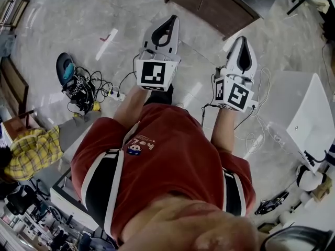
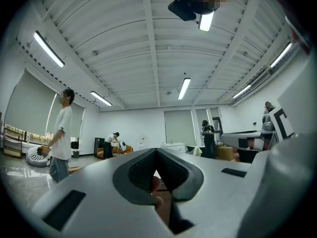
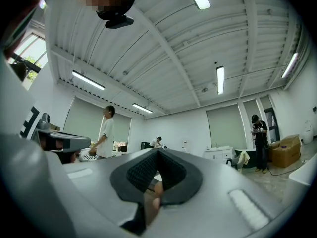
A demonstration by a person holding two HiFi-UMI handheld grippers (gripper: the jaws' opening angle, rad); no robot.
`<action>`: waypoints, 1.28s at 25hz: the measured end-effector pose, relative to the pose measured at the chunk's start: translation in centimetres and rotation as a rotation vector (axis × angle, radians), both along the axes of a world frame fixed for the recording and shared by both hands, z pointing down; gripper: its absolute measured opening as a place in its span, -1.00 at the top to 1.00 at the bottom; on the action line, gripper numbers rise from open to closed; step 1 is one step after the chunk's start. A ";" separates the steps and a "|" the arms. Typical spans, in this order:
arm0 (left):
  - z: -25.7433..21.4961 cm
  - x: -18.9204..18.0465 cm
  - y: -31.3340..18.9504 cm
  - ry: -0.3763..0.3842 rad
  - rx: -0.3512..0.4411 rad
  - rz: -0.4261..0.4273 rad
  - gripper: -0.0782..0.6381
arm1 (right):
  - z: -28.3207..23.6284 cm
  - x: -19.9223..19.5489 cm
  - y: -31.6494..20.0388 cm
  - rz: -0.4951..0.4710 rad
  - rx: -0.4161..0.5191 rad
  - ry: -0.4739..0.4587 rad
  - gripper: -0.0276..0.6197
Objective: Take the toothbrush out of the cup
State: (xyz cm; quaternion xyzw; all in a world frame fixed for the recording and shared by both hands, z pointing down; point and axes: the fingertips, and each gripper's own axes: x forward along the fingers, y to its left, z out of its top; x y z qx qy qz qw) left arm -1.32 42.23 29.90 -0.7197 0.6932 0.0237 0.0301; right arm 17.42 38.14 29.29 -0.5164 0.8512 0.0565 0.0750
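Observation:
No toothbrush and no cup shows in any view. In the head view my left gripper and my right gripper are held out side by side over a marble floor, in front of a person in a red shirt. Both are shut with nothing between the jaws. In the left gripper view the left gripper points level across a large room, its dark pads pressed together. The right gripper in its own view is the same, pads meeting, aimed slightly upward at the ceiling.
A dark wooden cabinet stands ahead of the grippers. A white table is at the right. Cables and a power strip lie on the floor at the left. Several people stand in the room, one in a white shirt.

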 end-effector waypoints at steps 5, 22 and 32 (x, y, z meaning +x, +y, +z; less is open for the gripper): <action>0.5 -3.4 -4.1 0.019 -0.016 0.000 0.76 | 0.2 -3.7 -4.1 -0.022 -0.026 0.003 0.89; -0.4 -12.4 -14.4 0.037 0.006 0.048 0.77 | -0.6 -13.7 -13.7 -0.050 -0.040 0.021 0.88; 0.9 -12.9 -19.8 0.027 -0.017 0.059 0.77 | 1.2 -12.8 -19.7 0.030 -0.079 -0.022 0.89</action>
